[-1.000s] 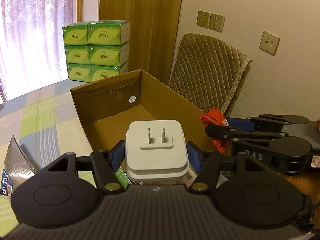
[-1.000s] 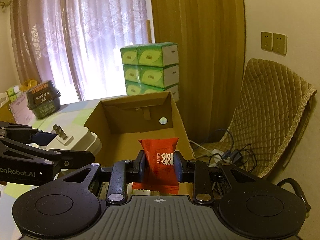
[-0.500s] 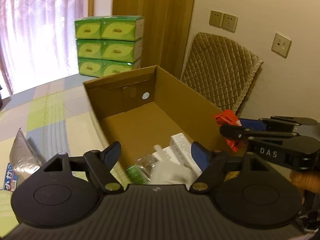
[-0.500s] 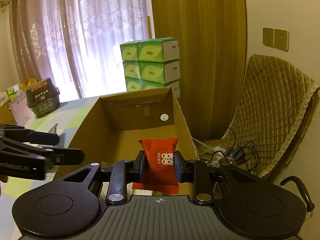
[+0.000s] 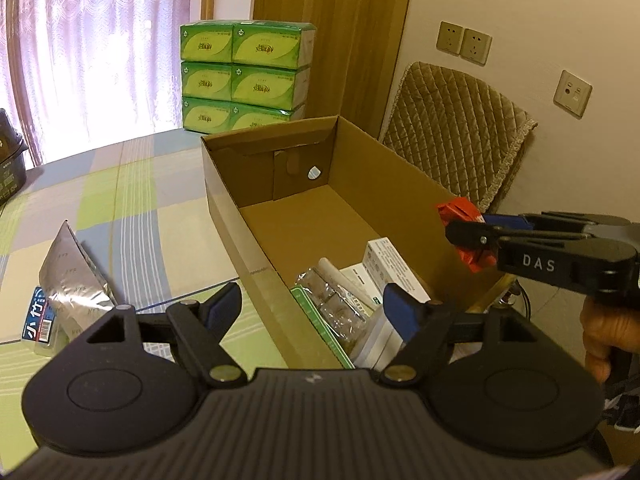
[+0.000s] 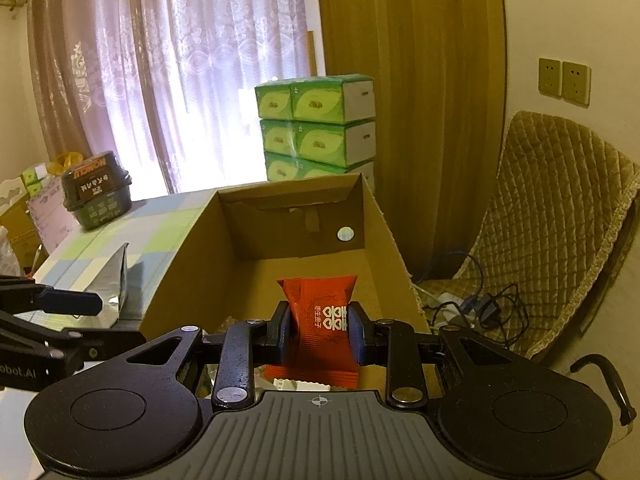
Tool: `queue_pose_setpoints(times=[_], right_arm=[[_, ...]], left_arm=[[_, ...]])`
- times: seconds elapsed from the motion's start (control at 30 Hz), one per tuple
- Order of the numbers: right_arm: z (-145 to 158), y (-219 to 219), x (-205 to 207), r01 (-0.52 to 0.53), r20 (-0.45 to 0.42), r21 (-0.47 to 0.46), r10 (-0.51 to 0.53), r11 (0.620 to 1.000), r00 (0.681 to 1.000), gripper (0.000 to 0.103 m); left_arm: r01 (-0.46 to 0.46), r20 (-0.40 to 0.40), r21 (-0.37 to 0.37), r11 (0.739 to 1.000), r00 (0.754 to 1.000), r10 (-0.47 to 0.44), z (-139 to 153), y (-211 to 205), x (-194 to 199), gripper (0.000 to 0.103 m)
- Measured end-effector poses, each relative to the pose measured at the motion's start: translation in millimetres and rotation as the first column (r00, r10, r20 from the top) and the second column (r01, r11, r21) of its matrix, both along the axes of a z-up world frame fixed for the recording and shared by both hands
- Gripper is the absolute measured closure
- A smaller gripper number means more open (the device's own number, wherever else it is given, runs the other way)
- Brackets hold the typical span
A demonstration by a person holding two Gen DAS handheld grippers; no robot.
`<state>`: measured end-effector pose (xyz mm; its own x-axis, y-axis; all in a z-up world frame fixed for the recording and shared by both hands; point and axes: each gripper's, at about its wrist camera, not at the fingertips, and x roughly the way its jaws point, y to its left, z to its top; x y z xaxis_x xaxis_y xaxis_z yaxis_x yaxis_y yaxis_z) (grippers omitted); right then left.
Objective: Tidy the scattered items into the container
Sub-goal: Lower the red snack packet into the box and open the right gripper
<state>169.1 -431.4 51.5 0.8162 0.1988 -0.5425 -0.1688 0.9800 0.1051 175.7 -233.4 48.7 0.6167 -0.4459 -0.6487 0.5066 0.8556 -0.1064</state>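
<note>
Home, likely bedroom: checked bedsheet [image 5: 132, 208] under cardboard box [image 5: 224, 200]; lace curtains [image 6: 168, 80] behind box, stacked green tissue packs [image 5: 244, 76] beyond it, quilted chair [image 6: 560, 216] right of box.

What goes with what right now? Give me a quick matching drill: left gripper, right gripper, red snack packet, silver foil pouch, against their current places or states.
Things:
1. left gripper
2. right gripper
3. red snack packet with white print
4. silver foil pouch

Places or states:
A. lying on the checked tablecloth, outside the brown cardboard box
B. open, holding nothing
C. shut on an item
D. pinched between two fingers above the box's near end

Pairs: 1-B, 2-C, 3-D, 4-A
</note>
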Motion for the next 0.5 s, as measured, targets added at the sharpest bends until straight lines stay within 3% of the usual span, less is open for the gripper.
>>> queue_pose_setpoints(times=[0.27, 0.3, 0.33, 0.37, 0.5], right_arm=[[2.0, 4.6, 7.5, -0.011, -0.009, 0.018, 0.012, 1.0, 1.0, 0.068], [1.2, 4.8, 8.7, -0.018, -0.013, 0.026, 0.018, 1.0, 1.0, 0.053], [0.8, 5.1, 8.7, -0.013, -0.01, 0.028, 0.013, 1.0, 1.0, 0.012], [1.0, 5.2, 6.8, -0.001, 0.005, 0.028, 0.001, 1.0, 1.0, 0.001], [1.9, 5.8, 0.8, -0.002, 0.028, 0.031, 0.001, 1.0, 1.0, 0.001]], left_arm=[[-0.003, -0.008, -0.007, 1.0, 1.0, 0.003, -1.2, 3.1, -1.8, 0.029], [-0.004, -0.009, -0.007, 1.0, 1.0, 0.004, -1.4, 3.6, -2.1, 0.029], [-0.005, -0.01, -0.006, 1.0, 1.0, 0.005, -1.7, 4.4, -2.3, 0.029], [-0.006, -0.012, -0.006, 1.0, 1.0, 0.006, -2.0, 5.3, -2.6, 0.029], [-0.018, -0.02, -0.006, 1.0, 1.0, 0.018, -4.6, 11.2, -3.9, 0.029]])
